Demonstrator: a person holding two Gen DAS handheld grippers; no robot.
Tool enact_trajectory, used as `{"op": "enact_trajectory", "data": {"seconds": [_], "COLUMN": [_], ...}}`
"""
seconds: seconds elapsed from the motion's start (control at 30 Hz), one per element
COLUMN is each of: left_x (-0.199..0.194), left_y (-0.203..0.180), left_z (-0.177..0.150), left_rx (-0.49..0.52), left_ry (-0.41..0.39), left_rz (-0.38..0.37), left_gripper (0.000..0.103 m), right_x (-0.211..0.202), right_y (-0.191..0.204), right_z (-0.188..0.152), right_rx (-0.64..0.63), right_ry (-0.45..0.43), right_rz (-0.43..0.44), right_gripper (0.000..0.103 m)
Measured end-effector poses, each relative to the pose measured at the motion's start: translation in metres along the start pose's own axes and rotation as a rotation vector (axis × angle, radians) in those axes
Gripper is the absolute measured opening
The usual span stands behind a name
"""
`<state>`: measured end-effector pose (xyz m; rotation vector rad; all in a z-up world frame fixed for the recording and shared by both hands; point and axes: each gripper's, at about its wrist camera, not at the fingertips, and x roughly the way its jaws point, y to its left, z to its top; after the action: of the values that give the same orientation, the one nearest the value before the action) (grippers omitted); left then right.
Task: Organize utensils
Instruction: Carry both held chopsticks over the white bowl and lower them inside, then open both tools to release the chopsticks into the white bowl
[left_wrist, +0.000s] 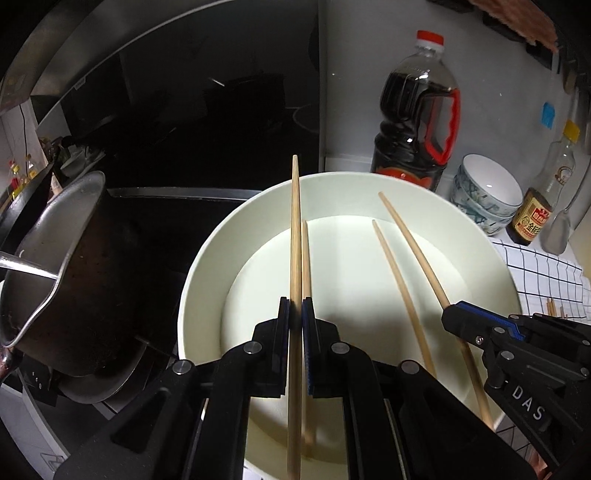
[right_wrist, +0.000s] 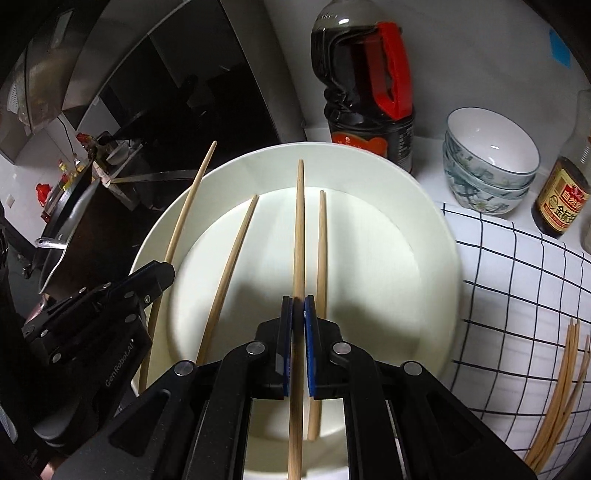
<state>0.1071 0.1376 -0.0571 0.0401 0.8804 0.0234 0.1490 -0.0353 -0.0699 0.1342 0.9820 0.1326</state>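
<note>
Cream-white plate (left_wrist: 480, 236) fills the centre of both views, sitting on the counter with its right edge over the checked cloth (right_wrist: 517, 280). To its left you see the dark pot (left_wrist: 74, 280) on the stove; behind it stand the large soy sauce bottle (left_wrist: 417, 110), the stacked patterned bowls (right_wrist: 487, 162) and a smaller brown-labelled bottle (right_wrist: 561, 199). Your left gripper (left_wrist: 295, 314) is clamped on one chopstick (left_wrist: 295, 221), which runs forward between its blue pads and ends past the plate's far rim. Your right gripper (right_wrist: 298, 314) is likewise closed tight on a second chopstick (right_wrist: 298, 229), held above the plate and pointing at the sauce bottle. Two more chopsticks lie loose in the plate, one beneath each held stick: one (left_wrist: 306, 258) just right of the left gripper's stick, the other (right_wrist: 320, 258) just right of the right gripper's stick. A further loose bundle of chopsticks (right_wrist: 561, 391) rests on the checked cloth, well apart from the plate, at the lower right of the right wrist view.
</note>
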Motion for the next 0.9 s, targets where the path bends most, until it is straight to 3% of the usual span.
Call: {"op": "enact_trajectory", "data": {"seconds": [0.33,0.9], "left_x": [0.024,0.033], "left_y": [-0.002,-0.001], "left_z": [-0.003,-0.008], "left_rx": [0.013,0.009], "left_ry": [0.07,0.081], "left_rz": [-0.016,0.017], "left_gripper": [0.008,0.011], "right_x": [0.03,0.043], "right_y": [-0.001,0.003], "right_z": [0.005,0.007], "right_rx": [0.029,0.022], "right_ry": [0.051,0.056], "right_rz": [-0.019,-0.044], "right_gripper": [0.006,0.006]}}
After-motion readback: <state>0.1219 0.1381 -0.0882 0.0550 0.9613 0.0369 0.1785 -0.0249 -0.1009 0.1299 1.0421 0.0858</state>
